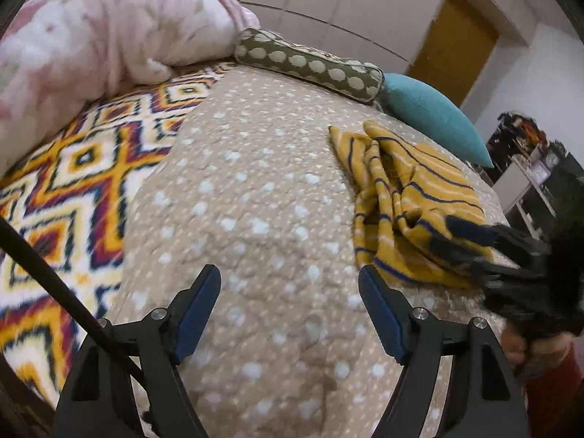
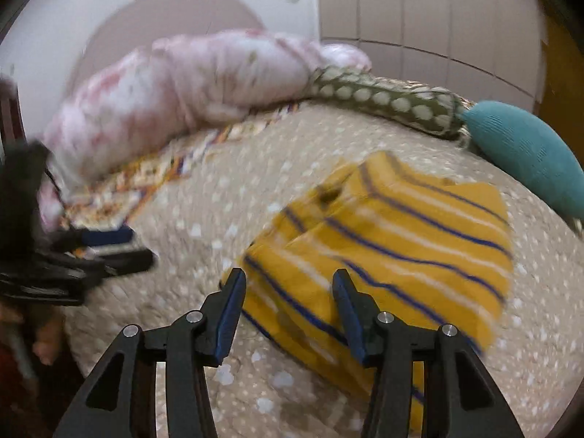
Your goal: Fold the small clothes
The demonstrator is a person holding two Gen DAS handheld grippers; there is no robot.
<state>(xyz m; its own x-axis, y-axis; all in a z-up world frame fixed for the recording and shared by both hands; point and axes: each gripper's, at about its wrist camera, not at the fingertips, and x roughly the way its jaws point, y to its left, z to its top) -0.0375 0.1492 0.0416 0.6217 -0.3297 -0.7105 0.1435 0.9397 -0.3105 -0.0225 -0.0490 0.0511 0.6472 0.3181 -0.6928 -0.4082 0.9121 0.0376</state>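
A small mustard-yellow garment with navy and white stripes lies bunched on the beige dotted bedcover. My left gripper stands open over bare bedcover to the garment's left, with nothing between its blue pads. In the right wrist view the garment looks roughly folded. My right gripper hovers open at its near left corner, cloth showing behind the gap and the pads not pressing on it. The right gripper shows blurred at the garment's near edge, and the left gripper shows blurred at the far left.
A pink quilt is heaped at the back left over a bright diamond-patterned blanket. An olive dotted bolster and a teal cushion line the far edge. White cupboard doors stand behind, cluttered shelves to the right.
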